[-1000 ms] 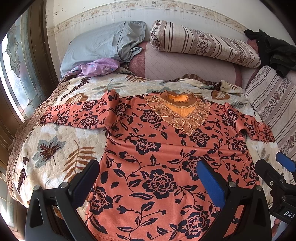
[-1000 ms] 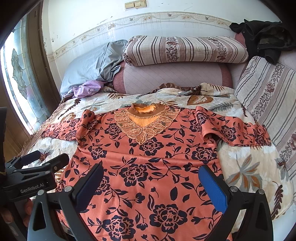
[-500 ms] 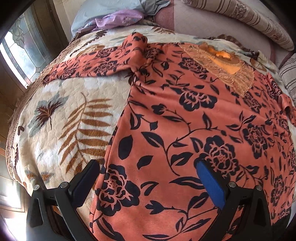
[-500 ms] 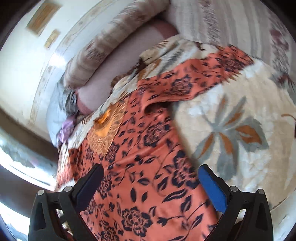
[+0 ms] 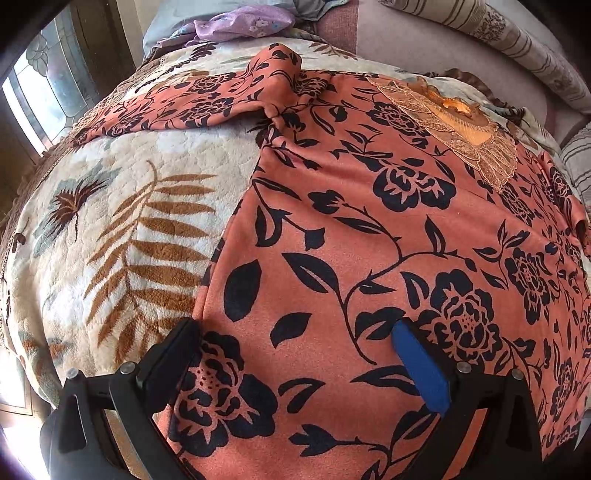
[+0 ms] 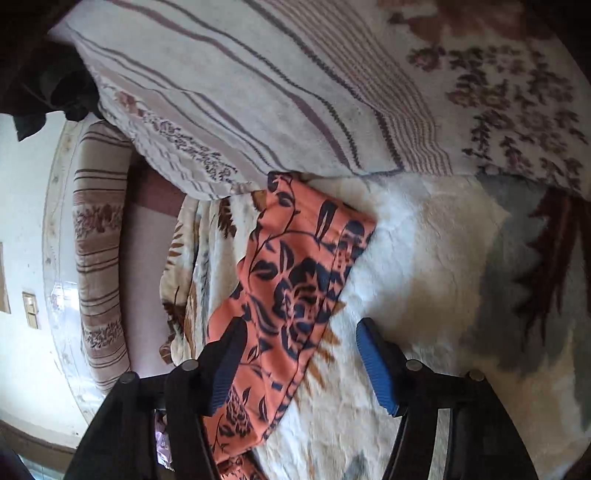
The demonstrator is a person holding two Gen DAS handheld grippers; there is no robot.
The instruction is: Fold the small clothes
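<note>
An orange top with black flowers [image 5: 369, 229] lies spread flat on the bed, its lace collar [image 5: 454, 122] at the far right and one sleeve [image 5: 192, 103] stretched to the far left. My left gripper [image 5: 295, 354] is open, low over the top's lower left side edge, the jaws astride that edge. My right gripper [image 6: 299, 354] is open and rolled sideways, low over the other sleeve [image 6: 295, 273], whose cuff end lies just beyond the fingers.
A cream blanket with leaf print [image 5: 110, 229] covers the bed. Striped pillows [image 6: 258, 92] lie right behind the sleeve in the right wrist view. A lilac cloth [image 5: 240, 27] and a grey pillow sit at the bed's head. A window is at the left.
Both grippers have dropped close to the bed. The left moved to the top's left side edge. The right swung right, rolled over and came down over the right sleeve.
</note>
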